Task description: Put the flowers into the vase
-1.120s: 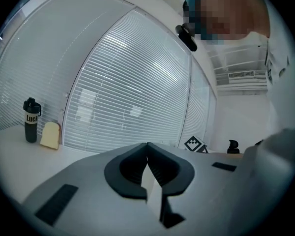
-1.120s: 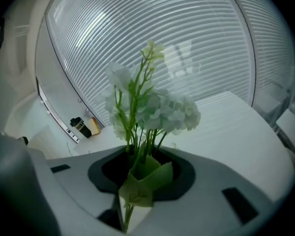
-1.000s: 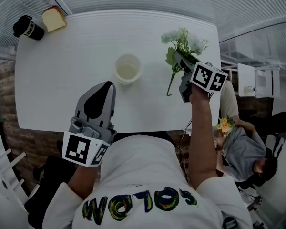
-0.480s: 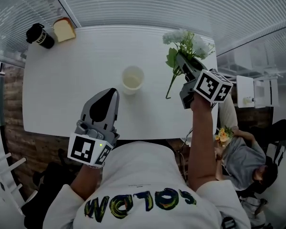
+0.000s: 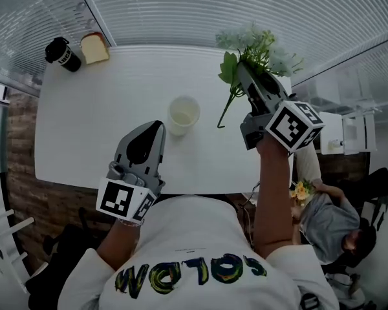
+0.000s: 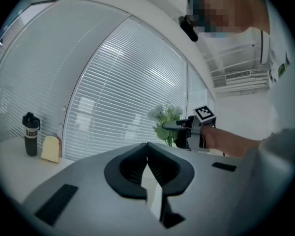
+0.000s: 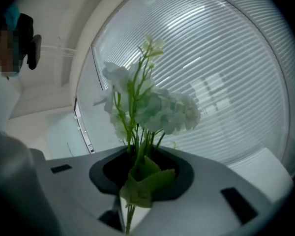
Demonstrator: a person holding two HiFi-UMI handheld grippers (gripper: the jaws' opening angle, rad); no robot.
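Jaws of the right gripper (image 5: 246, 79) are clamped on the stems of the flowers (image 5: 255, 44), held off the tabletop (image 5: 116, 89) right of the vase (image 5: 183, 115), stem ends angled toward it, likely for insertion. The left gripper (image 5: 149, 131), jaws together and empty, hovers just left of the vase.

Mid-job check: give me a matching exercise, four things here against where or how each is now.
1. white flower bunch with green stems
2. cream round vase
3. black lidded mug
4. left gripper

A. far left corner of the white table, beside the tan bread slice
B. shut, empty
C. clamped in the right gripper
D. mid-table, upright, no flowers inside

Pairs: 1-C, 2-D, 3-A, 4-B
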